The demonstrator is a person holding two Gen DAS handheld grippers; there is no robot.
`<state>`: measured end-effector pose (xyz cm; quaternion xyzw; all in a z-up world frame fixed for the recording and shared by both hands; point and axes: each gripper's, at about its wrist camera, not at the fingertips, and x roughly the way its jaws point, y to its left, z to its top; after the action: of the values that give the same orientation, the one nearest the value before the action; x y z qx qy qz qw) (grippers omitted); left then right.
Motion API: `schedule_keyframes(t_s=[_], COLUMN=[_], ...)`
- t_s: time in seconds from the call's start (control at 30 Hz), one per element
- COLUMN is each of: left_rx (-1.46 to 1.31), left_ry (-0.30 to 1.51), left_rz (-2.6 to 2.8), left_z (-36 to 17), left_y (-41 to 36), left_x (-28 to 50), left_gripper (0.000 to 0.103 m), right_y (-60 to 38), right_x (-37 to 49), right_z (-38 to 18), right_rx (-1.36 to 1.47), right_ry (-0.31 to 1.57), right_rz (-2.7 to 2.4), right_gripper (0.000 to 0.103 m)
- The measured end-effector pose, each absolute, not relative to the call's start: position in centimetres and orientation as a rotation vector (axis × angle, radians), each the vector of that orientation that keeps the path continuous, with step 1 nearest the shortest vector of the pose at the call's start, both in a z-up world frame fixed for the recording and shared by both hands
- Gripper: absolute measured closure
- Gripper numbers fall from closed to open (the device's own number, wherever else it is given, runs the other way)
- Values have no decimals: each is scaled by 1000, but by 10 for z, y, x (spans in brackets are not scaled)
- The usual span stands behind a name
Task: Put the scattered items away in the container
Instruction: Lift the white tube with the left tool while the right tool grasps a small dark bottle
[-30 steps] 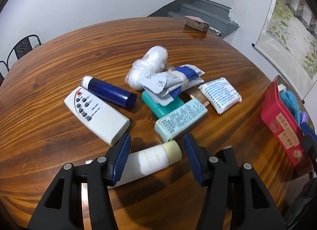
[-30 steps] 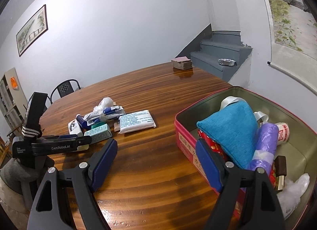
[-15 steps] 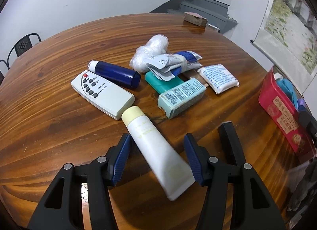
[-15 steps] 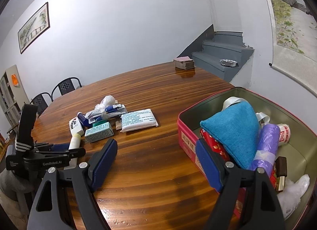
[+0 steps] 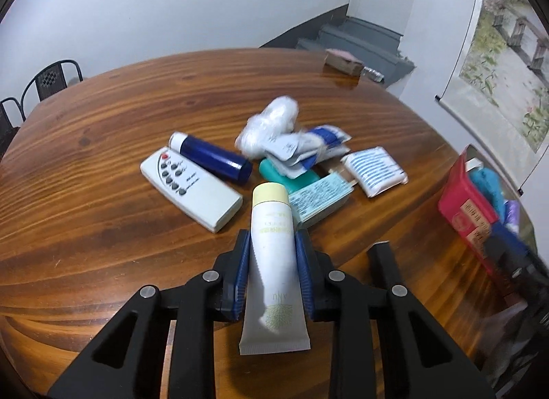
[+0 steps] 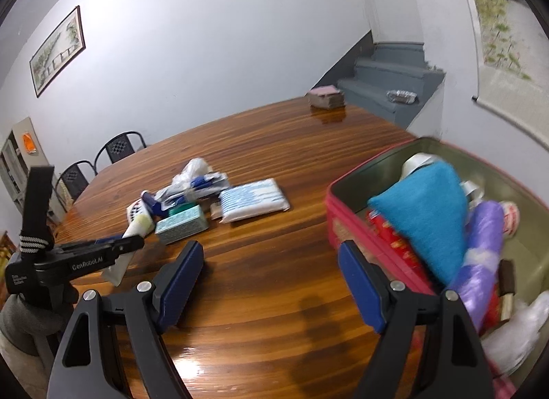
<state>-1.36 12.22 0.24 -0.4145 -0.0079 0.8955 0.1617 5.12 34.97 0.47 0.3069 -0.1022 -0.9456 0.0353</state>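
The left gripper (image 5: 271,254) is closing its jaws around a white tube (image 5: 274,261) with a pale yellow cap, and both blue pads (image 5: 242,268) already lie flat against the tube's sides, so it is clamped on it. The cap end points away toward the pile and the flat crimped tail hangs back between the black arms (seen from the right wrist, the tube (image 6: 135,234) slopes out of the gripper and appears lifted clear of the wood). The right gripper (image 6: 271,285) hovers with its jaws spread wide, nothing between them but bare wooden table (image 6: 274,145). Just to its right stands the red tin (image 6: 363,241), open, with a blue cloth (image 6: 425,217), a purple roll (image 6: 480,254) and some other bits inside. The scattered things lie in a loose cluster near the middle of the table: a white remote (image 5: 192,189), a dark blue cylinder (image 5: 212,158) touching it, a teal printed box (image 5: 319,198), a white packet with blue lettering (image 5: 375,175), and a bundle of crumpled plastic and sachets (image 5: 284,138) heaped behind.
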Motion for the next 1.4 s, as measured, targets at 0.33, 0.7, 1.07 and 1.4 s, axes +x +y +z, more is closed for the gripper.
schedule_keyframes(t_s=[0.33,0.7,1.07,1.4], left_rx=[-1136,-1113,-1110,-1095], left_ry=[-91,-140,-119,-89], left_rz=[2567,2588,2575,2538], left_z=[22,30,30,31], left_y=[113,101,112,130], left_x=[-8,-8,-4,2], left_gripper=[74,74,74,74], right_y=[298,250,262,288], right_x=[33,2,10,23], right_z=[-12,-38,-30,-1], right_rx=[1114,1338,1270,1122], right_ry=[-209,61,-29,-143], right_rz=[-2767,-2700,-2708,-2834], right_gripper=[19,63,81,81])
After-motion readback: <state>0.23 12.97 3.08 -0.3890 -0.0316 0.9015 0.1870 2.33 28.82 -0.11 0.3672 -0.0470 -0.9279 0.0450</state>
